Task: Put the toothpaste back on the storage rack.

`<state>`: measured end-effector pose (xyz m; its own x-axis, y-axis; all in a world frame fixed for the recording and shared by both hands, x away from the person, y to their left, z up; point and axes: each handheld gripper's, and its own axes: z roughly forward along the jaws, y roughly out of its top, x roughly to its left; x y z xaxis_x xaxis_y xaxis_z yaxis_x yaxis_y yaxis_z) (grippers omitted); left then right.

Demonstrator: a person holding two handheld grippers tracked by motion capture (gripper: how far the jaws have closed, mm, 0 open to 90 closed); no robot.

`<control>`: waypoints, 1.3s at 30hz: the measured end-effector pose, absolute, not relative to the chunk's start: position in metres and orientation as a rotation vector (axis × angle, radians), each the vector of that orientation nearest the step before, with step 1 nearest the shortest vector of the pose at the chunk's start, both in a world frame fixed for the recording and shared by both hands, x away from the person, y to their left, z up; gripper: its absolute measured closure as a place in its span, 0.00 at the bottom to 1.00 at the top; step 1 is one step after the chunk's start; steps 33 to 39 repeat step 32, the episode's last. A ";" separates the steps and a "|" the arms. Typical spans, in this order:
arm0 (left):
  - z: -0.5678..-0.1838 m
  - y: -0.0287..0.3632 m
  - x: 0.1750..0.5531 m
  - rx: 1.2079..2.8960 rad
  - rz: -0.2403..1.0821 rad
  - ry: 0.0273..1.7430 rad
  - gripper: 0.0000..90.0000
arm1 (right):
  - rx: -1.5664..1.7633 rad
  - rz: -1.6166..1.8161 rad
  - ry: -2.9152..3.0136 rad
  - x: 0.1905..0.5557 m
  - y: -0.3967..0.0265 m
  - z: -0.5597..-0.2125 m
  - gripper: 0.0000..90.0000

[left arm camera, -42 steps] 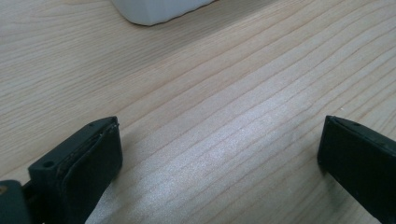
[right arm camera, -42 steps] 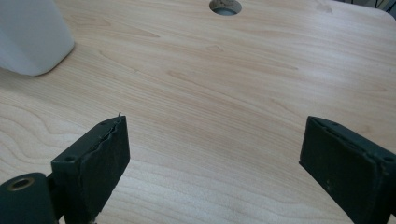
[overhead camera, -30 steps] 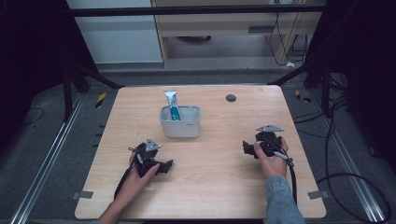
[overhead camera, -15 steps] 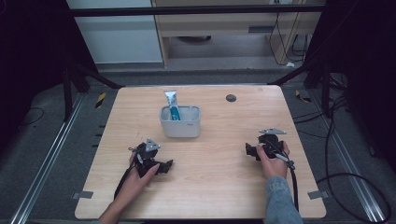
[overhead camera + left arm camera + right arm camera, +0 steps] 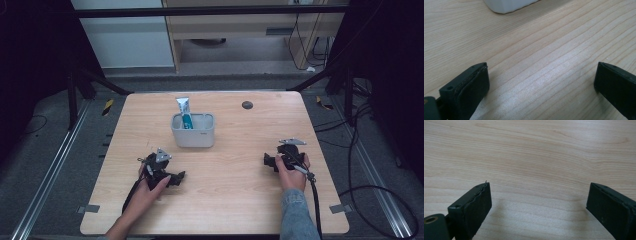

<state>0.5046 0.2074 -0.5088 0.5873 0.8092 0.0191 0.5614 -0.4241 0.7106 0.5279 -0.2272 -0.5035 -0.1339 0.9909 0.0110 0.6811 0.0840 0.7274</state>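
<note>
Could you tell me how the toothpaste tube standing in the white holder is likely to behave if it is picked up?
The toothpaste tube looks like soft plastic, so it would probably dent under the tongs. It leans in the white holder, so it may shift when nudged. It seems small, likely light.

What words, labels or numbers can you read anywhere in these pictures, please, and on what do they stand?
None can be read.
White and teal tube in the grey container: print too small and blurred.
Grey container front: a tiny dark mark, unreadable.
</note>
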 end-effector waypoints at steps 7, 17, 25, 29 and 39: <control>-0.509 0.207 0.505 2.146 0.476 1.083 0.00 | 1.661 0.799 1.859 0.531 -0.229 -0.507 0.07; -0.509 0.207 0.505 2.145 0.476 1.083 0.00 | 1.653 0.805 1.849 0.532 -0.227 -0.511 0.04; -0.509 0.207 0.504 2.145 0.476 1.083 0.00 | 1.669 0.795 1.847 0.533 -0.227 -0.512 0.00; -0.509 0.208 0.504 2.146 0.476 1.081 0.00 | 1.672 0.791 1.841 0.532 -0.227 -0.512 0.00; -0.509 0.208 0.504 2.147 0.476 1.080 0.00 | 1.680 0.789 1.832 0.531 -0.226 -0.512 0.00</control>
